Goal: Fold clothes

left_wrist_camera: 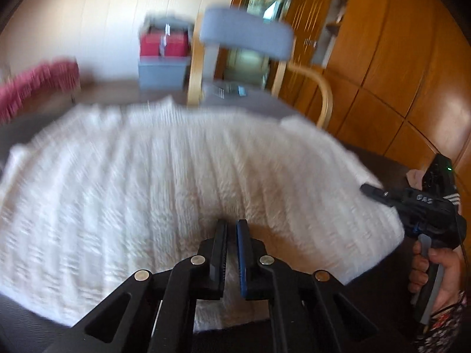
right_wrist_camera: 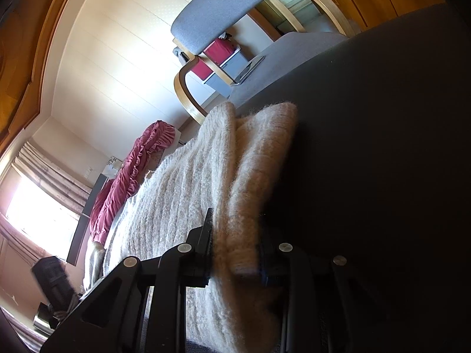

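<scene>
Right claw (right_wrist_camera: 235,253) grips the white sweater's (left_wrist_camera: 176,176) edge; left claw (left_wrist_camera: 232,235) hovers nearly clenched, empty — best lifted evenly, keeping the knit flat on the dark surface (right_wrist_camera: 382,147).

1. One white knitted sweater (left_wrist_camera: 182,182) spread across the dark table (left_wrist_camera: 379,288).
2. Two grippers: the left gripper (left_wrist_camera: 232,226) and the right gripper (right_wrist_camera: 235,229).
3. One grey-cushioned wooden chair (left_wrist_camera: 247,35) behind the table.
4. One red frilled cloth (right_wrist_camera: 129,170) off to the side.
5. Two stacked boxes, one red box (left_wrist_camera: 163,44) on one grey box (left_wrist_camera: 162,72).
</scene>
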Demonstrator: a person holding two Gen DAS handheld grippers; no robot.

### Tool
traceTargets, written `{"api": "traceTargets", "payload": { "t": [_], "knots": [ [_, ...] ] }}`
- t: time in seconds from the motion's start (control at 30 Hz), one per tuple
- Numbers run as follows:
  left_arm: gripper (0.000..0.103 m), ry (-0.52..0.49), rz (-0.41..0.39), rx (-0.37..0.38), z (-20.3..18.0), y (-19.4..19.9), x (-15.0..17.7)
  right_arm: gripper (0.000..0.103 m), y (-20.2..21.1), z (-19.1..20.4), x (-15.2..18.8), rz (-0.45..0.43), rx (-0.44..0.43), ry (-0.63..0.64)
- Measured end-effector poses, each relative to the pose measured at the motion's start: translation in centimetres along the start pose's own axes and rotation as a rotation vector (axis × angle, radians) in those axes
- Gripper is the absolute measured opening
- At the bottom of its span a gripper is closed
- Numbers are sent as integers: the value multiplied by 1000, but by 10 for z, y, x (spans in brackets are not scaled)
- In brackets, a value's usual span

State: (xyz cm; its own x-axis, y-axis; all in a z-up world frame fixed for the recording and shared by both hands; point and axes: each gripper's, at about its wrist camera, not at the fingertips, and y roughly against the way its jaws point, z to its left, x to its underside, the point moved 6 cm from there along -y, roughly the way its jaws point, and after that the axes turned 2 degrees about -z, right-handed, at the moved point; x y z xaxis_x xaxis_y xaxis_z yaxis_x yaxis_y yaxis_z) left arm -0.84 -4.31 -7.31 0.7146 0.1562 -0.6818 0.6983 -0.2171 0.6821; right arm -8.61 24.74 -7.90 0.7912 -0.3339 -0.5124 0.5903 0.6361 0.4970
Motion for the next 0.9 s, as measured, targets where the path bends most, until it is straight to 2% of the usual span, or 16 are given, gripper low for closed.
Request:
{"api": "traceTargets", "payload": {
  "t": [0.2, 0.37, 0.43, 0.53, 0.67, 0.7, 0.8, 0.87, 0.9],
  "knots": [
    [5, -6, 6, -8, -3, 1, 3, 22, 11, 4, 4, -23, -95, -47],
    [5, 4, 12, -18, -2, 10, 12, 21, 25, 21, 5, -20, -295, -136],
    [5, 8, 13, -18, 0, 14, 14, 21, 31, 31, 6, -13, -346, -153],
    [5, 32, 15, 8, 6, 17, 12, 21, 37, 54, 5, -4, -381, -164],
    [5, 81, -4, 103, 20, 41, 9, 21, 39, 91, 0, 11, -401, -147],
    [5, 79, -24, 92, 30, 50, 8, 21, 38, 101, -1, 16, -397, -138],
    [6, 54, -112, -25, 77, 84, 2, 21, 33, 133, -6, 34, -384, -110],
    [7, 91, -129, -85, 118, 100, 1, 21, 25, 157, -7, 48, -376, -93],
    [9, 120, -112, -90, 137, 102, 4, 21, 20, 170, -7, 55, -371, -85]
  ]
}}
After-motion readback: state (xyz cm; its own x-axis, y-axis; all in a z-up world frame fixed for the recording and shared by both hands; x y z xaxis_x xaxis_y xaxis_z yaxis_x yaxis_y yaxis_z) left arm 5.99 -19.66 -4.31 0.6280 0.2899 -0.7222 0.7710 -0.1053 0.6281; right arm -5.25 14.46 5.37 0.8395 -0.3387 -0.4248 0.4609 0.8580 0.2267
